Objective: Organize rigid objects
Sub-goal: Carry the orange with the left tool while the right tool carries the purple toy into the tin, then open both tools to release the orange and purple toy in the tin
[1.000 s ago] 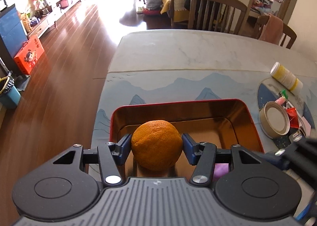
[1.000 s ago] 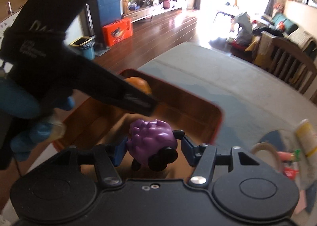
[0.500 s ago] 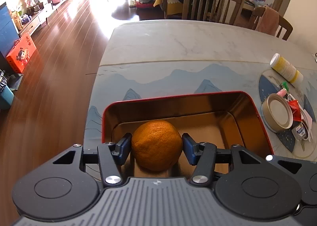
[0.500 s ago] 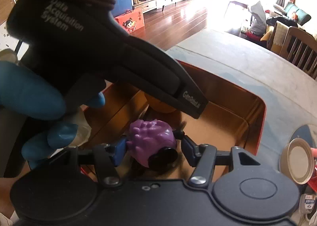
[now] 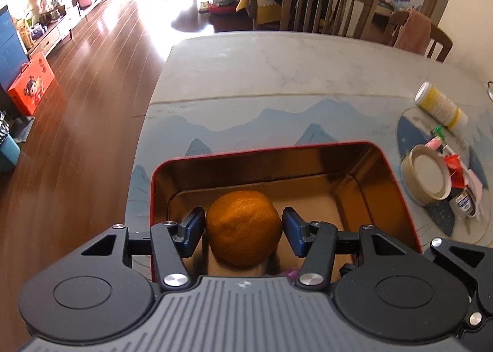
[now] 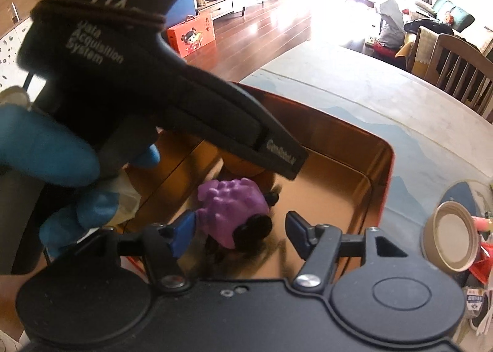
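Note:
A red tin box with a gold inside point(image 5: 397, 185) sits on the table; it also shows in the right wrist view point(image 6: 382, 185). My left gripper point(image 5: 243, 230) holds an orange point(image 5: 243, 228) low inside the box, pads touching or almost touching its sides. My right gripper point(image 6: 240, 230) has opened; a purple bumpy toy with black feet point(image 6: 231, 208) rests on the box floor between its fingers, against the left pad and clear of the right one. The left gripper's body point(image 6: 172, 90) crosses the right wrist view and hides most of the orange point(image 6: 243, 168).
A tape roll point(image 5: 428, 176), a yellow-capped bottle point(image 5: 440, 108) and small packets point(image 5: 456, 167) lie on a round mat right of the box. The table's left edge drops to wood floor. Chairs point(image 5: 323, 3) stand at the far side.
My right gripper has opened and let go of the purple toy, which now rests in the box. Both grippers moved lower into the box. The orange stays between the left fingers.

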{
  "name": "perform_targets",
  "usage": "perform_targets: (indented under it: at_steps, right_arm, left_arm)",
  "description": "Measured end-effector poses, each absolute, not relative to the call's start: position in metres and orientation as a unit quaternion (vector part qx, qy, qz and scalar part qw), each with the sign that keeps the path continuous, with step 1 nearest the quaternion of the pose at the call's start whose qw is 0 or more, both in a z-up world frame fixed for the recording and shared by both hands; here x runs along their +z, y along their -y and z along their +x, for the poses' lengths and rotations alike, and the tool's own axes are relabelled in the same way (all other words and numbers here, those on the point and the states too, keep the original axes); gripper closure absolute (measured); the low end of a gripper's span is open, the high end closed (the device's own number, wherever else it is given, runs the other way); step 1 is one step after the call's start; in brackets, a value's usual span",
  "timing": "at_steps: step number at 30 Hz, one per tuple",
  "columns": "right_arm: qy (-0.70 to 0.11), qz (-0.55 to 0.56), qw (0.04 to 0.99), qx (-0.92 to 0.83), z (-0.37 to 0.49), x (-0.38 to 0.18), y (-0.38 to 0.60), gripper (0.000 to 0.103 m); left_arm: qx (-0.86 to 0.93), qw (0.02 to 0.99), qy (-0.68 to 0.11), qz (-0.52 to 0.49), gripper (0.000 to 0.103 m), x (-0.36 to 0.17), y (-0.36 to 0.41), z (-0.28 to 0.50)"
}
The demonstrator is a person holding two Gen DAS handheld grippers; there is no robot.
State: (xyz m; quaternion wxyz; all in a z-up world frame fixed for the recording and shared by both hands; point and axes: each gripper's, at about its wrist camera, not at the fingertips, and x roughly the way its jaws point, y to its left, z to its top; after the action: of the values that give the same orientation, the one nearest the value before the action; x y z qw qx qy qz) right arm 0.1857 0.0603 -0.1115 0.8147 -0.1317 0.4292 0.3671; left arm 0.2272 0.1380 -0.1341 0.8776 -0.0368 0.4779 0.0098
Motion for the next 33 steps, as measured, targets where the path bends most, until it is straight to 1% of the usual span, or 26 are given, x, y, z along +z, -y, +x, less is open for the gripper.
perform_targets:
  at_steps: [2, 4, 14, 18, 20, 24, 26, 29, 30, 31, 32, 33]
  right_arm:
    - [-0.424, -0.134, 0.817, 0.366, 0.181, -0.109, -0.059, 0.037]
    - [-0.419, -0.134, 0.82, 0.365, 0.175, -0.106, -0.056, 0.036]
    - [-0.401, -0.108, 0.844, 0.339, 0.155, -0.086, -0.034, 0.034]
    - [-0.393, -0.092, 0.856, 0.323, 0.146, -0.076, -0.022, 0.027]
    - [-0.39, -0.083, 0.861, 0.317, 0.142, -0.073, -0.016, 0.027]
    - [-0.382, -0.065, 0.87, 0.304, 0.136, -0.063, 0.002, 0.023]
    - [-0.376, -0.058, 0.876, 0.296, 0.135, -0.056, 0.013, 0.022]
    - [-0.368, -0.047, 0.883, 0.287, 0.133, -0.049, 0.03, 0.017]
    - [-0.366, -0.043, 0.885, 0.285, 0.134, -0.048, 0.036, 0.014]
    - [-0.364, -0.04, 0.886, 0.283, 0.134, -0.046, 0.041, 0.01]
    - [-0.362, -0.038, 0.888, 0.281, 0.134, -0.045, 0.047, 0.009]
    - [-0.358, -0.035, 0.89, 0.28, 0.134, -0.045, 0.053, 0.007]
  left_arm:
    - [0.009, 0.882, -0.47, -0.036, 0.04, -0.13, -0.137, 0.224]
    - [0.009, 0.886, -0.463, -0.04, 0.038, -0.124, -0.137, 0.221]
    - [0.007, 0.901, -0.431, -0.043, 0.038, -0.097, -0.135, 0.194]
    - [0.005, 0.909, -0.414, -0.037, 0.037, -0.084, -0.13, 0.181]
    - [0.003, 0.912, -0.408, -0.036, 0.034, -0.078, -0.127, 0.175]
    - [-0.005, 0.919, -0.393, -0.033, 0.033, -0.065, -0.116, 0.164]
    - [-0.008, 0.921, -0.388, -0.034, 0.032, -0.06, -0.11, 0.157]
    - [-0.01, 0.923, -0.382, -0.039, 0.027, -0.052, -0.102, 0.15]
    - [-0.011, 0.924, -0.38, -0.042, 0.026, -0.05, -0.099, 0.148]
    - [-0.011, 0.926, -0.376, -0.046, 0.022, -0.048, -0.097, 0.144]
    - [-0.009, 0.927, -0.372, -0.048, 0.019, -0.046, -0.094, 0.142]
    - [-0.007, 0.928, -0.368, -0.05, 0.019, -0.044, -0.09, 0.14]
